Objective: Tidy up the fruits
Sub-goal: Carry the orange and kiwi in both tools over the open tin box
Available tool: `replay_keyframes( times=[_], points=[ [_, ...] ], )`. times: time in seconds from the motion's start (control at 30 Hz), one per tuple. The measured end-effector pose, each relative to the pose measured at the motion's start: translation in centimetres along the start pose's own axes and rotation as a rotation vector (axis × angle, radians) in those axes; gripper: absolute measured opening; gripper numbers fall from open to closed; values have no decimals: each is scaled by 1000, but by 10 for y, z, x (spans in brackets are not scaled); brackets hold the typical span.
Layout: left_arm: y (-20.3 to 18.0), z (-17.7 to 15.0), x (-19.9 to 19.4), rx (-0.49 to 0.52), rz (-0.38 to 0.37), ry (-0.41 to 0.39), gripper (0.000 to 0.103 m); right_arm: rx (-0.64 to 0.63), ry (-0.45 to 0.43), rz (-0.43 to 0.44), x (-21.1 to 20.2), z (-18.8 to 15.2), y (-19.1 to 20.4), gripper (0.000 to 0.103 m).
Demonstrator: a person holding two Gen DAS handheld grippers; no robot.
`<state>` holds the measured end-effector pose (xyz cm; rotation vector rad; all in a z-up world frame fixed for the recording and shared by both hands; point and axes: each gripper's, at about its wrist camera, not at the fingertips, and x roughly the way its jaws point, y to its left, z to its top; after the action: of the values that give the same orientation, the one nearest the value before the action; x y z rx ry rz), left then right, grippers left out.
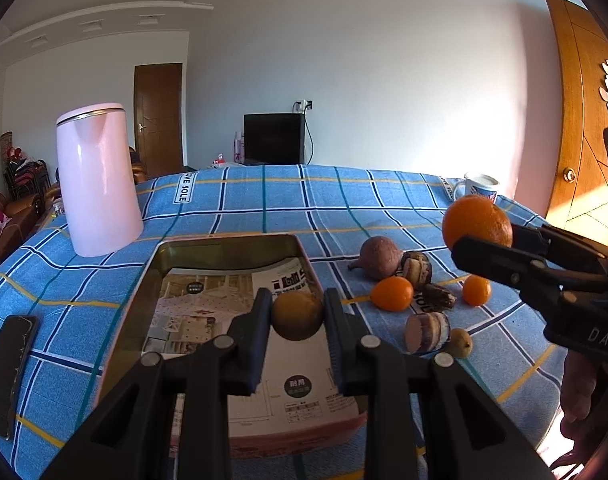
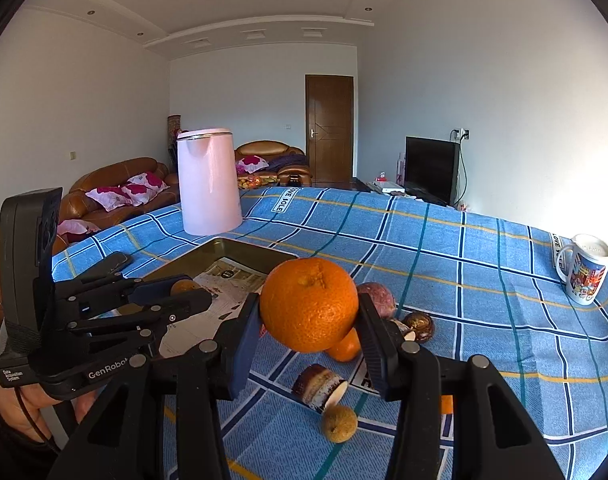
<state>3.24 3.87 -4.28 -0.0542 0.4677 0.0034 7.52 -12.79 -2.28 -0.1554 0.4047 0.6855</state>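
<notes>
The left tool (image 1: 298,316) is clamped on a small round brownish-yellow fruit (image 1: 297,316), held in the air above the open rectangular metal tin (image 1: 224,244) lined with printed paper. The right tool (image 2: 309,316) grips a large round orange (image 2: 309,304), its pads pressing both sides, raised above the loose fruit pile and to the right of the tin.

On the bench, covered by a blue plaid cloth (image 1: 288,196), the rest of the fruit lies beside the tin's right wall: a reddish-purple round fruit (image 1: 378,258), a small oval orange kumquat (image 1: 392,293), a second small orange fruit (image 1: 477,290), dark brown cut pieces (image 1: 416,268), a cut purple-skinned chunk (image 1: 427,332) and a small yellowish fruit (image 1: 460,343).

A tall pink kettle (image 1: 98,180) stands behind the tin's far left corner. A dark phone (image 1: 10,368) lies left of the tin, and a printed white mug (image 2: 586,272) sits near the far right edge.
</notes>
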Motion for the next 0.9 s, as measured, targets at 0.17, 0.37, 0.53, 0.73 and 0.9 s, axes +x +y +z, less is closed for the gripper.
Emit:
replay_keyframes(
  times=[0.17, 0.37, 0.53, 0.73, 0.9],
  points=[
    [15, 4, 8, -10, 25, 6, 28, -24, 7, 27, 14, 11, 12, 49],
    [35, 7, 15, -32, 48, 17, 28, -50, 29, 57, 34, 21, 26, 49],
    [48, 8, 18, -49, 61, 27, 28, -64, 55, 74, 52, 24, 38, 49],
    [60, 12, 23, -66, 63, 44, 28, -78, 89, 89, 73, 27, 52, 49],
    [69, 11, 26, -78, 74, 60, 28, -92, 126, 95, 92, 25, 60, 49]
  ],
)
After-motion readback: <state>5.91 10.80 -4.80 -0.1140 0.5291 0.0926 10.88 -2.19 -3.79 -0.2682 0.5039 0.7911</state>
